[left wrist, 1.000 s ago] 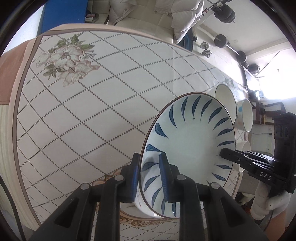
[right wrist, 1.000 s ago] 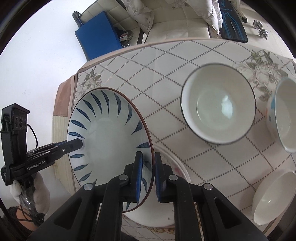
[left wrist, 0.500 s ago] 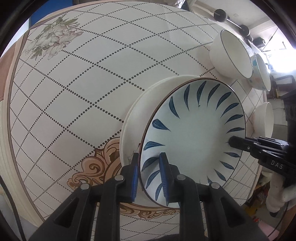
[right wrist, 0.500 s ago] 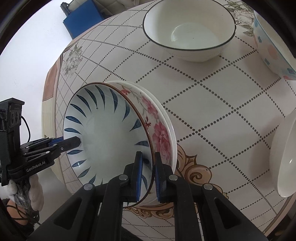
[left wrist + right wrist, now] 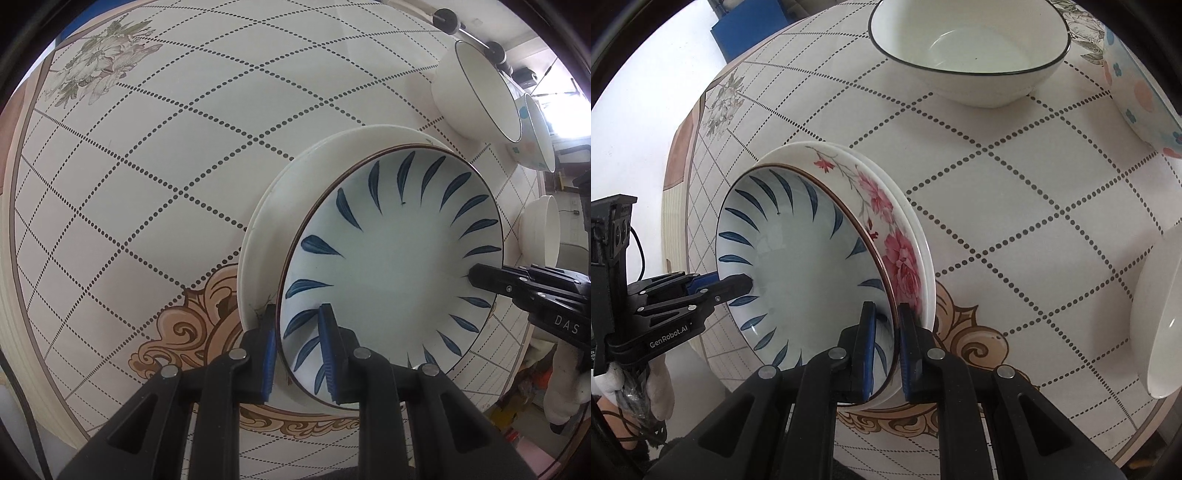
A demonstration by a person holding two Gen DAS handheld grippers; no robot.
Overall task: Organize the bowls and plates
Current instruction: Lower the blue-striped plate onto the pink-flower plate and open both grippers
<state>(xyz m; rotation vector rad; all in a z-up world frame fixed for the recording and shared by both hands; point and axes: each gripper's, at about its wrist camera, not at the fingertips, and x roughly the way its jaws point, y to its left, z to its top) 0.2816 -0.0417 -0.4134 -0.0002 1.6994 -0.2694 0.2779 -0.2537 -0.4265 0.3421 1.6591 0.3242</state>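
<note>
Both views are bright and sharp, lit by soft, even daylight. A window at the left view's right edge blows out to white. Shadows on the table are faint. Fisheye distortion bulges the tabletop grid and bends everything near the dark circular borders.

Your right gripper and left gripper pinch the blue-leaf plate over the floral plate.

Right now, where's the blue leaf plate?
The blue leaf plate sits low on the floral plate near the table's front edge, its rim clamped on opposite sides by both grippers.
</note>
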